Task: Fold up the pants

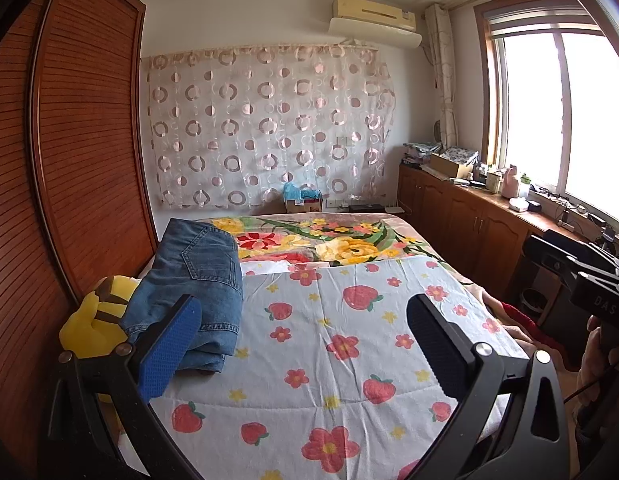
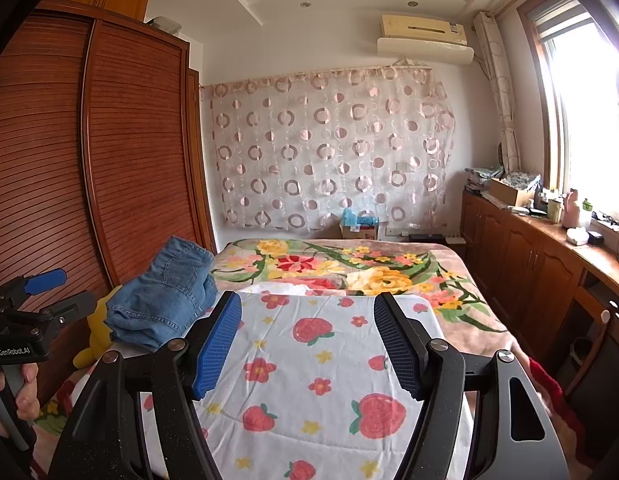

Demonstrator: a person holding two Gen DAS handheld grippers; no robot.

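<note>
Denim pants (image 1: 193, 280) lie folded at the bed's (image 1: 329, 360) left edge; both hand-held grippers, left (image 1: 305, 344) and right (image 2: 307, 344), gape empty; square the stack gently.

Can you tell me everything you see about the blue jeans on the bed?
The jeans are faded blue denim with orange-looking stitching and a back pocket facing up. They lie folded into a thick, slightly rumpled bundle at the left edge of the bed, partly on the strawberry quilt, beside the wooden wardrobe. A yellow plush toy sits against their near side. Neither hand-held gripper touches them.
</note>
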